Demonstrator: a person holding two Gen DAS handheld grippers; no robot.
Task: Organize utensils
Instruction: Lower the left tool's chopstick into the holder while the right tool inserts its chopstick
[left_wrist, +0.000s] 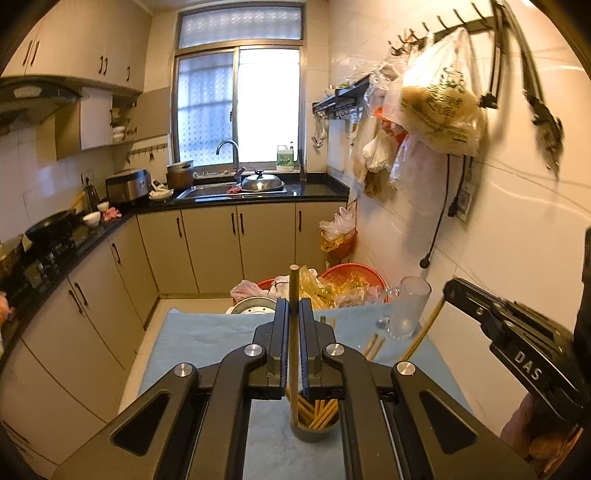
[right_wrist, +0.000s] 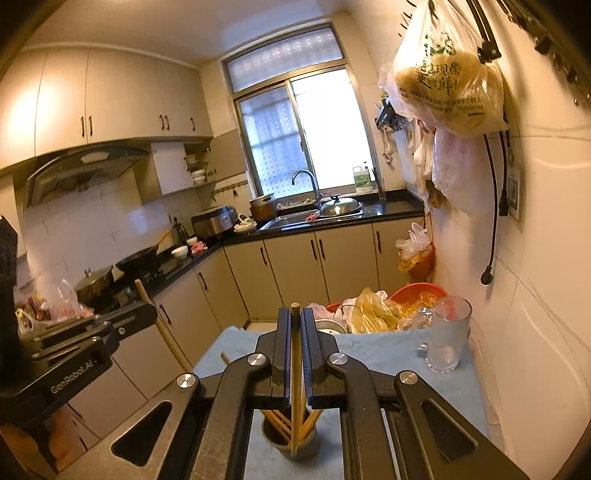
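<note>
My left gripper (left_wrist: 293, 314) is shut on a wooden chopstick (left_wrist: 293, 332) held upright, its lower end inside a grey cup (left_wrist: 314, 428) that holds several chopsticks. My right gripper (right_wrist: 294, 328) is shut on another chopstick (right_wrist: 295, 369), also upright with its lower end in the same cup (right_wrist: 290, 441). The right gripper and its chopstick (left_wrist: 424, 325) show at the right of the left wrist view. The left gripper and its chopstick (right_wrist: 162, 332) show at the left of the right wrist view. Loose chopsticks (left_wrist: 373, 346) lie on the blue cloth.
The cup stands on a table covered by a blue cloth (left_wrist: 207, 332). A clear glass mug (left_wrist: 406, 310) stands at the cloth's far right, near the tiled wall. Red baskets with plastic bags (left_wrist: 343, 284) sit beyond the table. Kitchen cabinets run along the left.
</note>
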